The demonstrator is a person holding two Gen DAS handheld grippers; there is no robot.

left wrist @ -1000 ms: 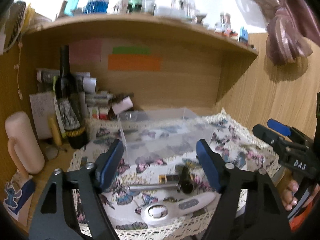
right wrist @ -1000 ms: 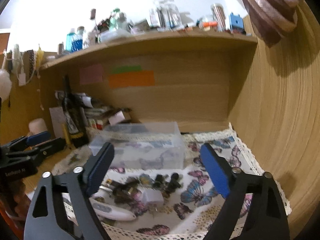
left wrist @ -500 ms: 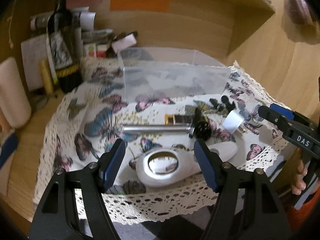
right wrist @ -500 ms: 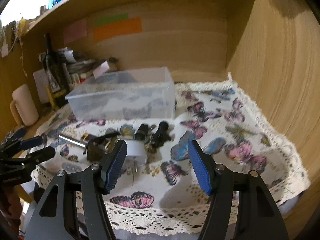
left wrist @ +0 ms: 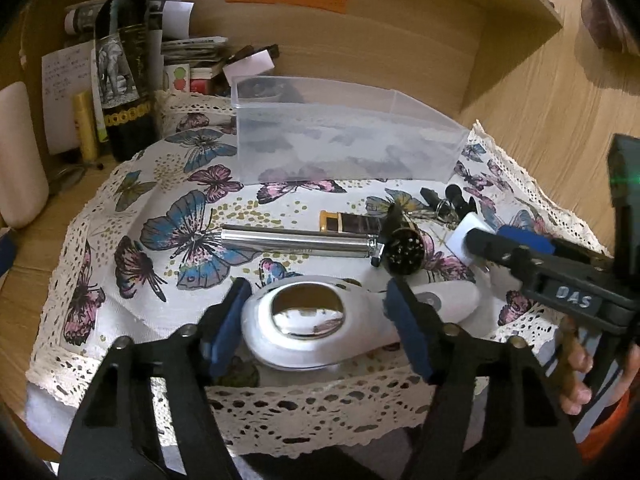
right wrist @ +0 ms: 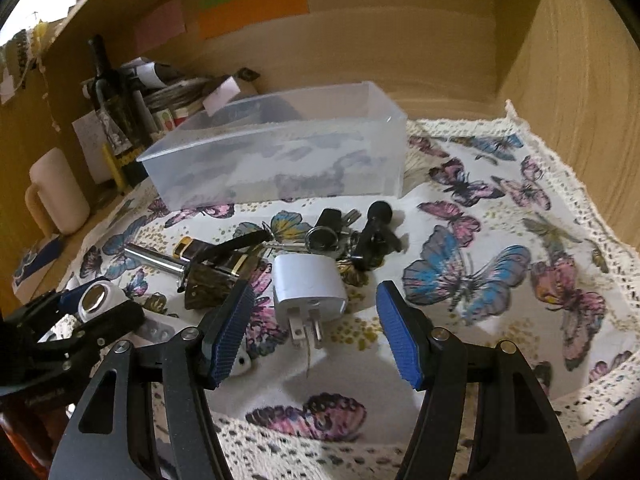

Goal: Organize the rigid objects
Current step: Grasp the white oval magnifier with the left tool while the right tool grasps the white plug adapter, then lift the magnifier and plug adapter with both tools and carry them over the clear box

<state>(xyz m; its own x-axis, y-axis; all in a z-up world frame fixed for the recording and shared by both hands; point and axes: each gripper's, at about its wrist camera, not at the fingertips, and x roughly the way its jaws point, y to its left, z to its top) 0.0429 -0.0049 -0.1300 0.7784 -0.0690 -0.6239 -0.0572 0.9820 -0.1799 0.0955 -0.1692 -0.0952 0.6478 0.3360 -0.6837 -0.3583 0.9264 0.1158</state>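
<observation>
Left wrist view is showing the left gripper [left wrist: 316, 332] with its blue-padded fingers [left wrist: 228, 332] standing wide apart on either side of the round lens head of a white handheld magnifier [left wrist: 320, 320], which is lying on the butterfly-print cloth [left wrist: 160, 216] covering the bench; whether the pads are touching it I cannot tell. Off beyond the left finger, a dark wine bottle [left wrist: 124, 60] is standing upright at the back of the bench, beside a cream-coloured cylinder [left wrist: 18, 156]. Just beyond the fingertips a chrome tube with a dark round head [left wrist: 312, 242] is lying crosswise, with a brown and gold lighter-like piece [left wrist: 352, 222] just behind it, and farther ahead a clear plastic bin [left wrist: 344, 136] is sitting on the cloth. To the right of the right finger, the right gripper [left wrist: 516, 240] is reaching in over a white plug adapter [left wrist: 464, 230]. Right wrist view is showing the left gripper [right wrist: 76, 316] at the far left over the magnifier [right wrist: 96, 300], then the chrome tube [right wrist: 156, 260] ahead of the left finger. The right gripper [right wrist: 312, 328] is holding its fingers [right wrist: 230, 332] wide, empty, with the white plug adapter [right wrist: 306, 284] lying between the fingertips, prongs pointing back toward the camera and clear of both pads. Just beyond it a bunch of keys with black fobs [right wrist: 348, 228] is resting on the cloth [right wrist: 480, 264], in front of the clear bin [right wrist: 280, 152].
</observation>
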